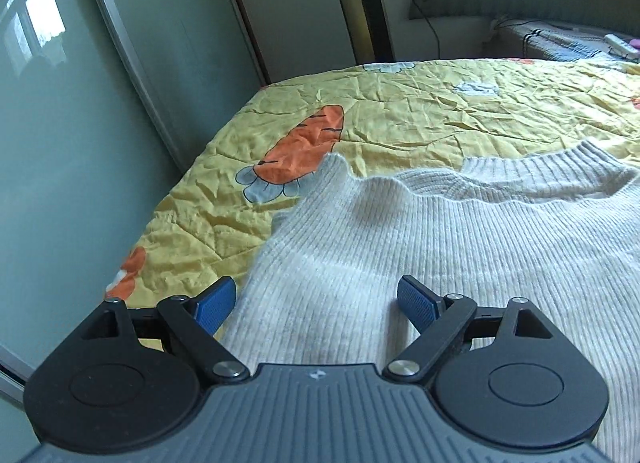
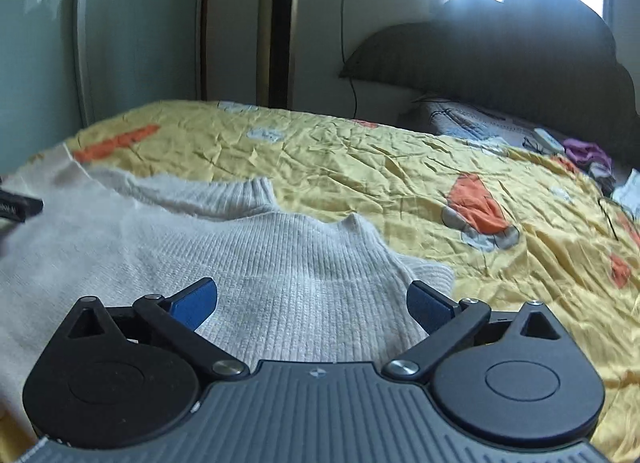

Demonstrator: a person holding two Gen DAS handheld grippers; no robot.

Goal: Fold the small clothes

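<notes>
The left gripper (image 1: 316, 303) is held low over the left part of the sweater (image 1: 420, 247), pointed forward and down. Its jaws are spread wide; knit fabric is seen between the blue pads (image 1: 214, 305), but nothing is clamped.

The right gripper (image 2: 312, 303) is held over the right shoulder area of the sweater (image 2: 280, 259), likewise angled down. Its jaws are spread wide, and no fabric is pinched between the pads (image 2: 428, 307).

One sweater is present: white, ribbed, laid flat on the bedspread (image 1: 400, 115) with the collar (image 1: 552, 171) towards the headboard (image 2: 500, 59). Two grippers are counted, each with two blue pads. Carrot prints (image 1: 304, 147) are seen on the yellow bedspread; at least two are visible in the left view and several in the right view. A small heap of items (image 2: 588, 159) is seen near the pillow, too blurred to be identified.

No legible writing or brand is found; a small emblem is seen on each gripper body, unreadable.
</notes>
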